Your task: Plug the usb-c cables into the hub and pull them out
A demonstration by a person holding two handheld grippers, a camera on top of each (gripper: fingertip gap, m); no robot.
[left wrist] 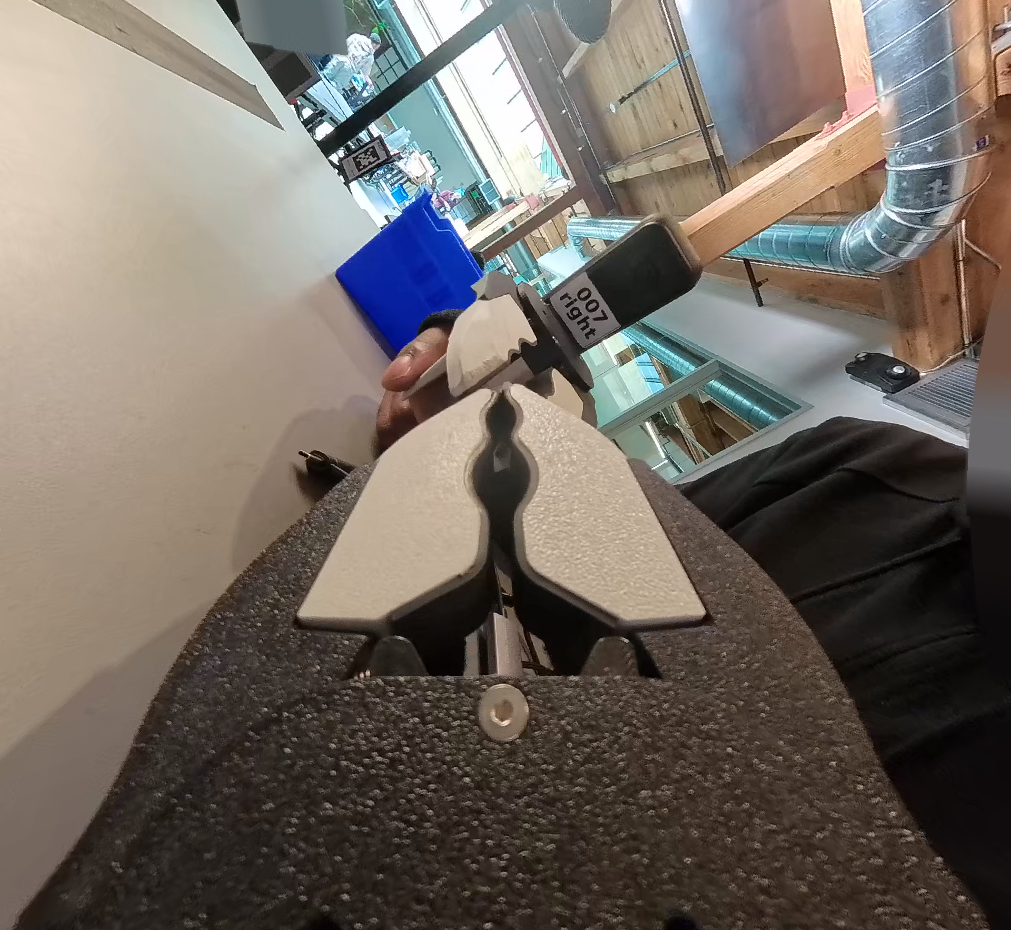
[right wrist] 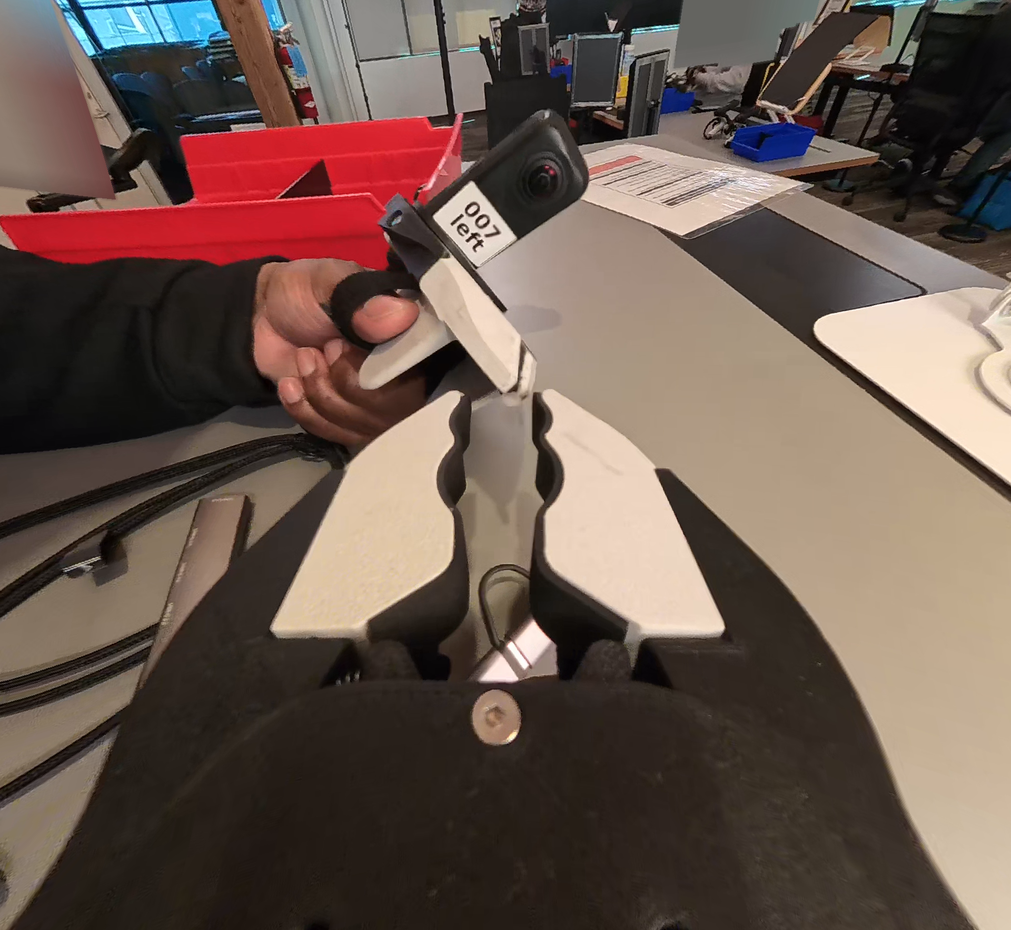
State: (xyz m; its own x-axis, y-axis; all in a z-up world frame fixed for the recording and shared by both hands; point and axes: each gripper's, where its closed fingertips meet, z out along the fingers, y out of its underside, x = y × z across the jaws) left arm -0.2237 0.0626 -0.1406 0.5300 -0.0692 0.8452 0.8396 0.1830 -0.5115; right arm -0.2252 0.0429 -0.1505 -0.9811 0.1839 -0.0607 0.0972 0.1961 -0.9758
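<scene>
My left gripper (left wrist: 500, 399) is shut, its pale fingertips pressed together, and I see nothing between them. It also shows in the right wrist view (right wrist: 518, 384), held by a hand (right wrist: 306, 324) with its tip pointing down just above my right gripper's tips. My right gripper (right wrist: 500, 403) is open and empty over the grey table (right wrist: 684, 411). It also shows in the left wrist view (left wrist: 525, 388). The dark grey hub (right wrist: 210, 543) lies at the lower left, with braided black cables (right wrist: 137, 472) beside it. A cable plug (left wrist: 320, 461) lies on the table.
Two red bins (right wrist: 219, 231) stand at the back left. A blue bin (left wrist: 405, 280) stands behind the grippers. A laminated sheet (right wrist: 684, 176), a black mat (right wrist: 793, 258) and a white mat (right wrist: 902, 357) lie to the right. The dark grey hub (right wrist: 210, 543) is about equally far from each gripper, around 15 centimeters.
</scene>
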